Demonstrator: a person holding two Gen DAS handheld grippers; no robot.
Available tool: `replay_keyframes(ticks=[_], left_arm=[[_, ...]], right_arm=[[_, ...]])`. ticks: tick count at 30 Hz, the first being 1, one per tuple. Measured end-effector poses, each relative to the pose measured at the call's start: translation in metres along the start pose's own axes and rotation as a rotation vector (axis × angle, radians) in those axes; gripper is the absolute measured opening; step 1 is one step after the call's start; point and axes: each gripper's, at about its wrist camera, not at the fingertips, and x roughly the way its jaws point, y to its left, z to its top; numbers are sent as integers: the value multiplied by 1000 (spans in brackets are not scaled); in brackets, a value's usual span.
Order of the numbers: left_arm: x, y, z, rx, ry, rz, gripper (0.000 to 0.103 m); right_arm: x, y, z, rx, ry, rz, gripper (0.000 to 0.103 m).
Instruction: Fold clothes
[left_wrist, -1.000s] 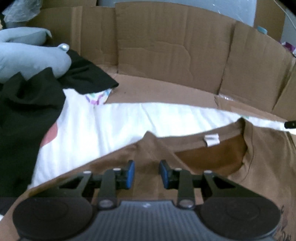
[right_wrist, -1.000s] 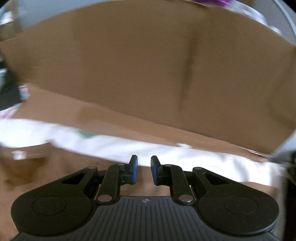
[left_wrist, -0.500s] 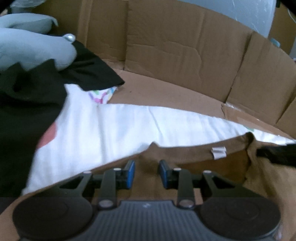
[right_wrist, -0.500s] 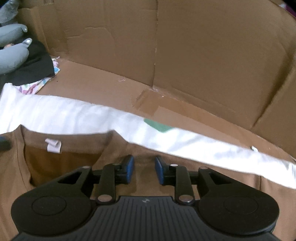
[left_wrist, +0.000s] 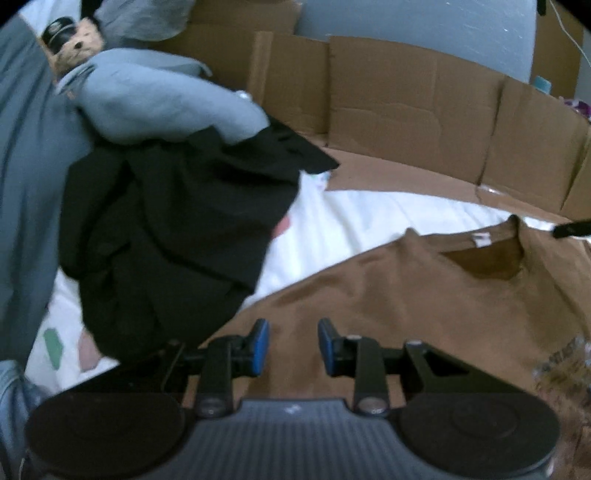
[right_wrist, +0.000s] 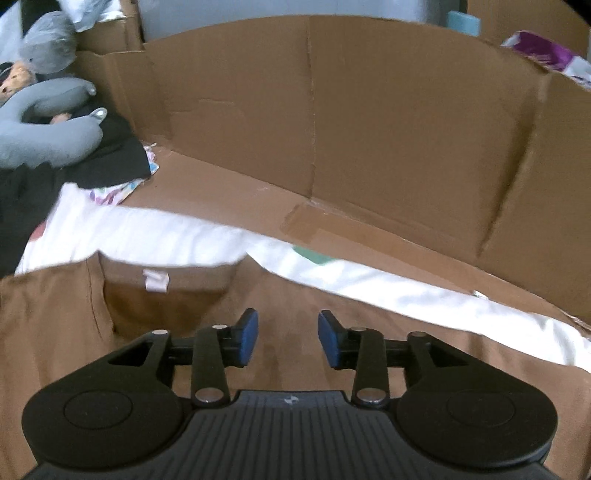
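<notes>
The brown T-shirt (right_wrist: 369, 332) lies flat, collar far, on white cloth (right_wrist: 184, 240). Left gripper (left_wrist: 293, 341) hovers unclenched and empty; right gripper (right_wrist: 287, 338) is opening, empty — next, probably, pinch a shoulder edge.

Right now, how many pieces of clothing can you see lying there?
2 that I can tell: a brown T-shirt spread flat under both grippers, and a crumpled black garment heaped at the left, partly under a grey neck pillow. More may be hidden beneath.

A home: bedsheet (right_wrist: 166, 240), plush toy (left_wrist: 79, 46), cardboard walls (right_wrist: 369, 129).
</notes>
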Motion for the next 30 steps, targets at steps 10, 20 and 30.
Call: replay_keyframes(ticks=[10,20,30], left_arm=[[54,16,-4,-83,35,54,25],[69,18,14,-134,50,95,27],[5,0,1,-38,54,48,26]], right_arm=[[12,-78,-26,58,88,-251,43],[33,-105,-9,123,84,-272,46],[-25,-108,-15,53,44,-171,46]])
